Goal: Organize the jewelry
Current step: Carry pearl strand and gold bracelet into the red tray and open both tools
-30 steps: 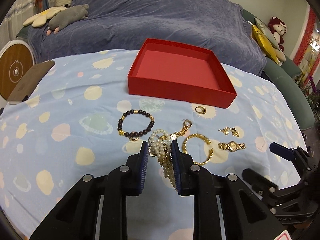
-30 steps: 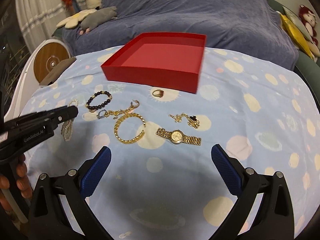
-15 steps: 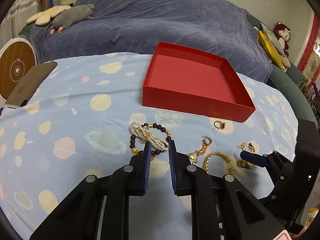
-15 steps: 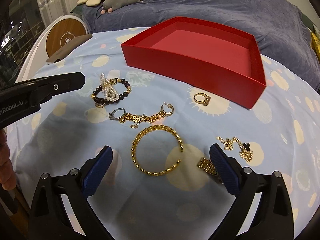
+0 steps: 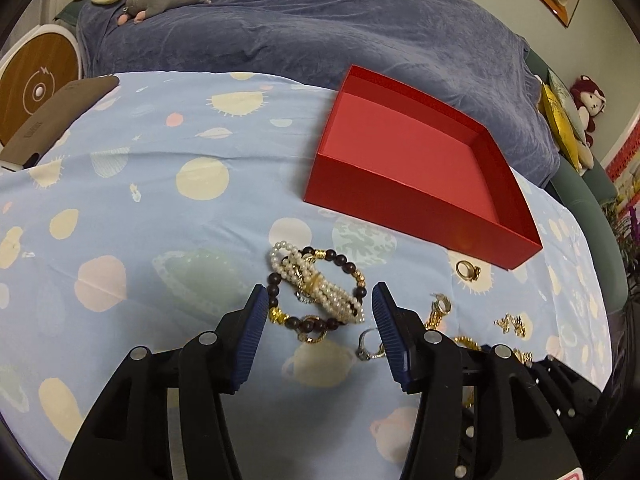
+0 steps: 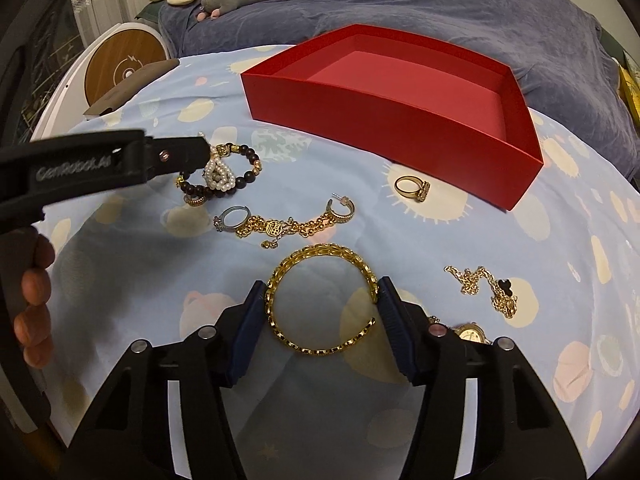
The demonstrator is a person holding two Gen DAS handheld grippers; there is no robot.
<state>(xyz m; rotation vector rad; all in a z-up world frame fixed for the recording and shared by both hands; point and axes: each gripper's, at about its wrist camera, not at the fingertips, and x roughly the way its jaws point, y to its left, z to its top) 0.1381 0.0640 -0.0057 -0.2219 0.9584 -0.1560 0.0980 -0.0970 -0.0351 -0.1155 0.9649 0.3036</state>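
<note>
My left gripper (image 5: 318,312) is opening its jaws; the blue ribbed pads stand clear on either side of the white pearl bracelet (image 5: 316,282), which lies draped across the dark wooden bead bracelet with gold spacers (image 5: 320,322) on the pale blue planet-print cloth (image 5: 160,184). Neither pad touches the beads. The pearl strands are bunched around a small gold clasp, and the dark ring of beads shows beneath them at both ends.

My right gripper (image 6: 322,300) is closing its jaws around the open gold chain-link bangle (image 6: 320,304). The bangle lies flat on the cloth between the pads, its gap turned toward the right pad; the pads stand just beside its outer edges, and I cannot tell whether they press on it yet.

Beyond it lie a gold charm chain (image 6: 280,228) with a silver ring (image 6: 234,218) at one end and a gold hoop earring (image 6: 340,210) at the other, a gold ring with a stone setting (image 6: 412,188), and a fine gold necklace with a black clover pendant (image 6: 486,286). The shallow red cardboard box (image 6: 380,108) sits farther back on the cloth, holding nothing.

A gold wristwatch (image 6: 472,332) is mostly hidden behind my right finger; only its dial shows. From the left wrist view, the bangle and watch are cut off behind the left finger.
</note>
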